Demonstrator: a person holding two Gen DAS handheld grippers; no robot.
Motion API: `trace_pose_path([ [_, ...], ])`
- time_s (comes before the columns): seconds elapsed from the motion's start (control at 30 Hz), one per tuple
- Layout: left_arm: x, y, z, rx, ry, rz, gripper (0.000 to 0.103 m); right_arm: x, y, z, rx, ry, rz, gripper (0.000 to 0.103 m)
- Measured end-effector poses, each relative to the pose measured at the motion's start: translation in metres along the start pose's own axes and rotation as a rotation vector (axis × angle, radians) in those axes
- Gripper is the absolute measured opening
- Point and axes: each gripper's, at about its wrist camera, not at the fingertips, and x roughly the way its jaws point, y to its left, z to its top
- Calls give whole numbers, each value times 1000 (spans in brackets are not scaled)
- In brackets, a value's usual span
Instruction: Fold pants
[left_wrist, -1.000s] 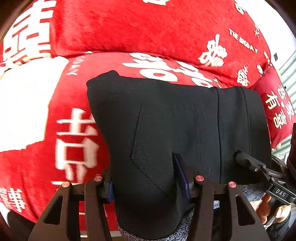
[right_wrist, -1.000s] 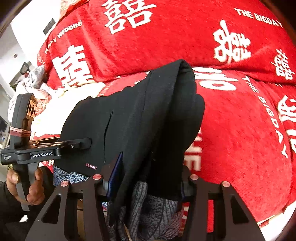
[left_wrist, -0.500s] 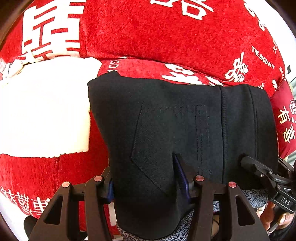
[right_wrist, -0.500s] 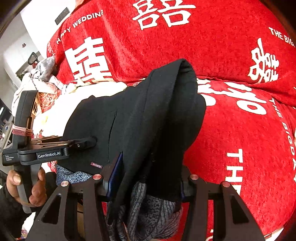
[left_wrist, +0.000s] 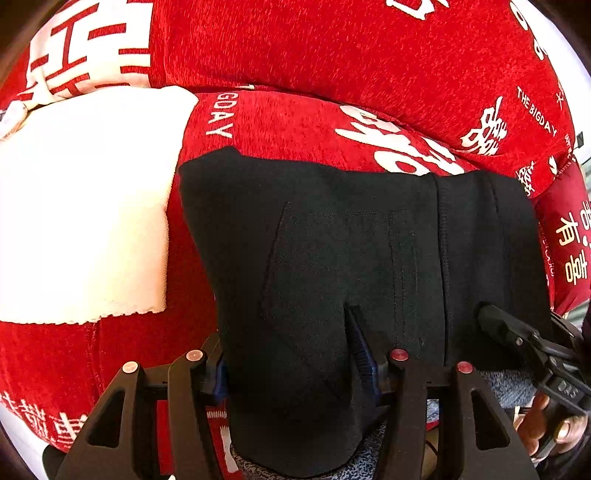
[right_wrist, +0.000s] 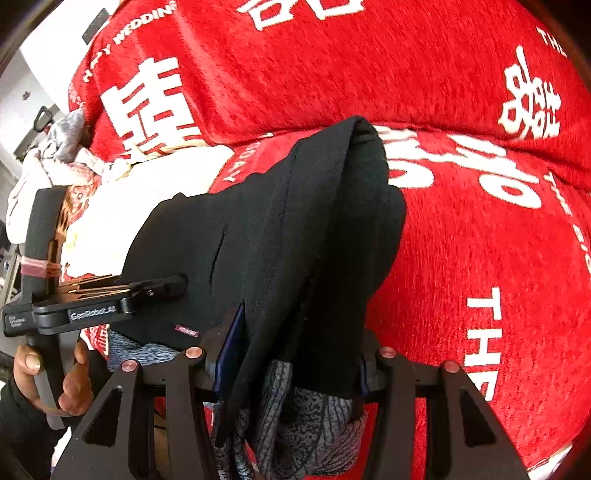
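The folded black pants (left_wrist: 332, 240) with a grey fleece lining (right_wrist: 295, 424) hang in a thick bundle just above the red seat cushion (left_wrist: 288, 125). My left gripper (left_wrist: 291, 362) clamps the bundle's near edge, and its jaws are opening slightly with the cloth still pressed between the pads. My right gripper (right_wrist: 295, 362) is shut on the other end of the pants (right_wrist: 277, 229), where the fold stands up in a ridge. Each gripper shows in the other's view: the right gripper (left_wrist: 517, 332) against the cloth's right edge, the left gripper (right_wrist: 162, 288) against its left side.
A red sofa cover with white characters (right_wrist: 332, 74) fills the background. A white cloth (left_wrist: 85, 206) lies on the seat just left of the pants. A heap of laundry (right_wrist: 55, 147) sits at the sofa's far left. A person's hands (right_wrist: 74, 369) hold the handles.
Both grippers have carried the pants sideways along the sofa toward the white cloth and a little lower. The bundle keeps its shape and both grips look unchanged.
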Motion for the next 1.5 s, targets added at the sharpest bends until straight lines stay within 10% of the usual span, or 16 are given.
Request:
trace_pose_path([
  [0.37,16,15,-2,-10,-25,23,95,29,-37,0,144,44,29,76],
  [0.6,-13,24,-15,-21,-56,77,96,-2,-36,-1,174,-38,-80,81],
  [0.77,-55,27,-40,-38,-171,132,96,-42,17,-20,-52,-175,-169,84],
  [1.33,-17,14,-81,19,-71,223,103,0,47,-65,-196,-66,-90,84],
  [1.5,-50,5,-53,42,-164,197,103,-31,45,-29,-214,-181,-120,85],
])
